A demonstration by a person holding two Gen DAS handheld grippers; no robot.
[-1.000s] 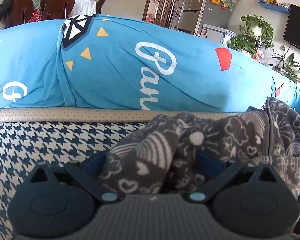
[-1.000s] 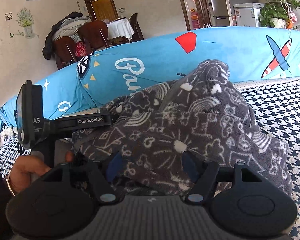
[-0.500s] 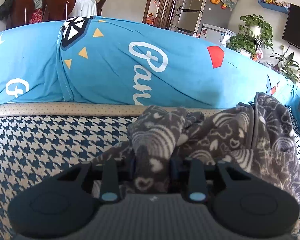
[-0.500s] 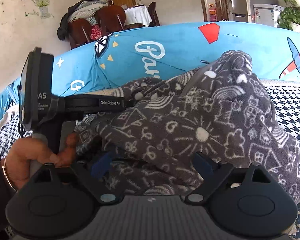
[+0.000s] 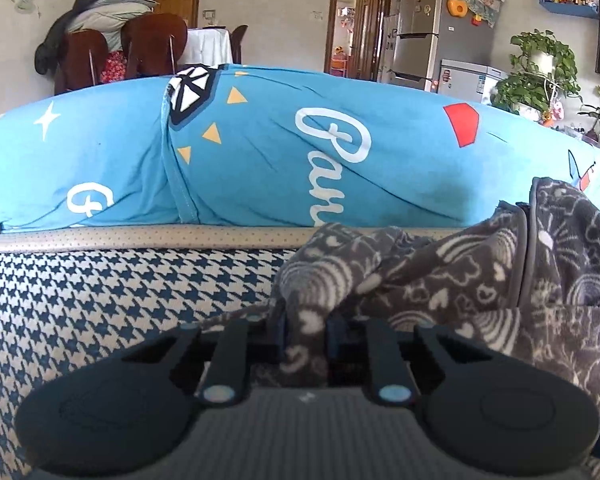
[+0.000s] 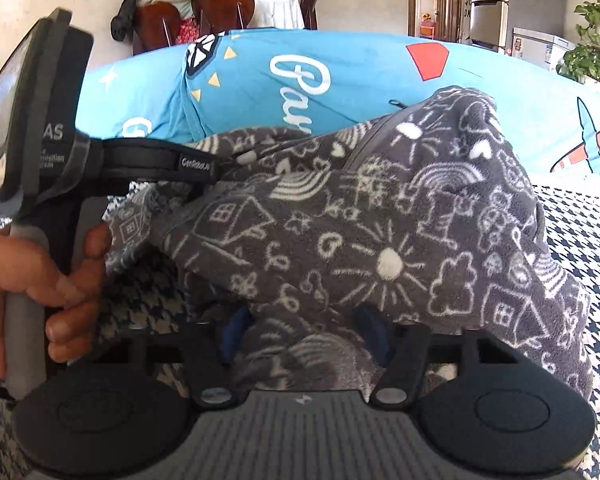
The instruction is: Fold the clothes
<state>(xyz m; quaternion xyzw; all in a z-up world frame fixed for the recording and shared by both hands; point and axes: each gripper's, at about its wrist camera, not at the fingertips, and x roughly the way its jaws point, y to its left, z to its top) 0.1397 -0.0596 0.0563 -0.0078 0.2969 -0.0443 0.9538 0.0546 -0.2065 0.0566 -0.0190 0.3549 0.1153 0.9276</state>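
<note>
The grey fleece garment point(image 6: 380, 216) w/ white doodle print lies in a bunched heap on the houndstooth cover point(image 5: 100, 292), near the long blue cushion point(image 5: 300, 152) at the far side. It is not flat and no clean fold shows.

Left gripper point(image 5: 306, 332): jaws closed tight on a twisted piece of the fleece, at the left end of the heap. Right gripper point(image 6: 304, 332): jaws stand apart, with fleece draped over and between them; not clamped, as far as I can see. The person's hand point(image 6: 32, 280) holds the left tool's handle, at left in the right view.

Risks, my judgement:
- the left grip takes only a small twisted bit, so a pull may drag the whole heap instead of spreading it
- thick fleece may slip out, or extra layers get caught, so a fold comes crooked
- fabric covers the right jaws, so what they would close on is hidden

Around: the blue cushion is close behind and limits room to spread the garment to the far side. Chairs point(image 5: 120, 52), a fridge point(image 5: 420, 28) and plants point(image 5: 540, 72) are well apart, not in the way
</note>
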